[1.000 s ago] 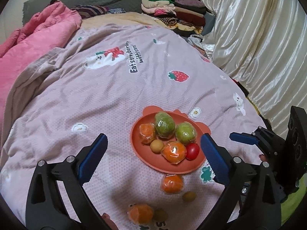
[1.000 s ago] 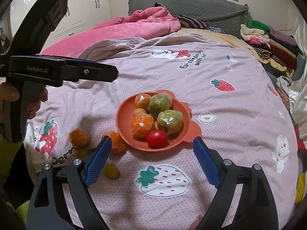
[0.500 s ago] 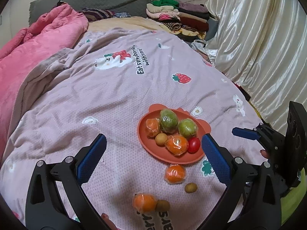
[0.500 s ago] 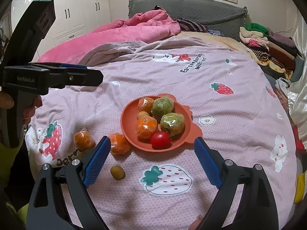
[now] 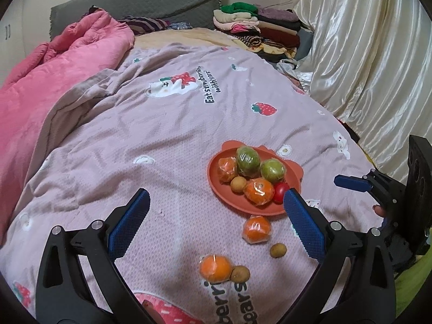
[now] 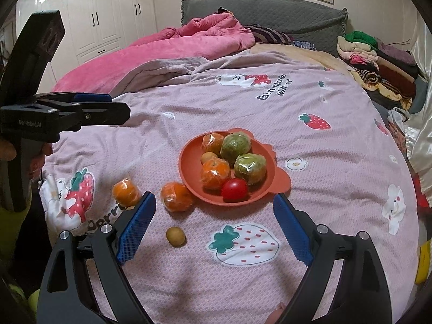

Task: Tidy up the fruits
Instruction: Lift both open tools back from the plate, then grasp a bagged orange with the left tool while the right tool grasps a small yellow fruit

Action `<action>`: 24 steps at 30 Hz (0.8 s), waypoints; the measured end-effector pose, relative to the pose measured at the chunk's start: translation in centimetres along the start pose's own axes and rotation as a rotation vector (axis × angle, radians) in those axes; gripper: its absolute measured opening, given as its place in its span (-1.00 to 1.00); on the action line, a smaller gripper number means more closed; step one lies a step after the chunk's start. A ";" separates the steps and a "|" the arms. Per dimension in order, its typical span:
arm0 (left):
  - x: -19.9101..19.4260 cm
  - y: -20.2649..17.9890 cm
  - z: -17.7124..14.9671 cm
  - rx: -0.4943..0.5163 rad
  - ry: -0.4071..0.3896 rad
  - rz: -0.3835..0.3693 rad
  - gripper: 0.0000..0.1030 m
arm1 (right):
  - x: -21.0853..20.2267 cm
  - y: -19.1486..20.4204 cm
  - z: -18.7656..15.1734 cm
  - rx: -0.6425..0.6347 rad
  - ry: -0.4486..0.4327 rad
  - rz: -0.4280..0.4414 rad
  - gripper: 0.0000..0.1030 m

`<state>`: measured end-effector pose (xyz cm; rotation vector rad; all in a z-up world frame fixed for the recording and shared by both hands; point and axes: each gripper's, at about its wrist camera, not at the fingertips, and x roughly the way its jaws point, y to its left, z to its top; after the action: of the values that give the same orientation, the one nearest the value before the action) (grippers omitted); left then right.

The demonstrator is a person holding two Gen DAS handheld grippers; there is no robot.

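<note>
Fruit mostly gathered; four pieces left on the bedspread.
Lower frame: left gripper (image 5: 216, 221) and right gripper (image 6: 214, 226) gape wide, empty. Two oranges (image 6: 176, 197) and two small brown fruits (image 6: 175, 236) lie loose; beyond, mid-frame, the orange plate (image 6: 189, 167) holds six.

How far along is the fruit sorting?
Done: six pieces sit in the orange plate, including the red tomato. In hand: nothing; left gripper and right gripper are both open and empty. Left on the bedspread: two wrapped oranges and two small brown fruits.
</note>
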<state>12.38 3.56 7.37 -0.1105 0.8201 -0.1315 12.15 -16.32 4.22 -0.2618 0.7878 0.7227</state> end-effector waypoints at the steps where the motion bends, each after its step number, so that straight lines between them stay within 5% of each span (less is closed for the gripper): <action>1: -0.1 0.0 -0.1 0.000 0.001 0.001 0.81 | 0.0 0.1 -0.1 0.001 0.001 0.002 0.71; 24: -1.8 0.2 -2.8 0.008 0.002 0.021 0.81 | -0.3 1.8 -1.3 -0.005 0.019 -0.014 0.79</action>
<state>9.12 3.90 6.80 -0.0940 0.8226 -0.1153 10.03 -15.76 3.62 -0.2788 0.8016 0.7094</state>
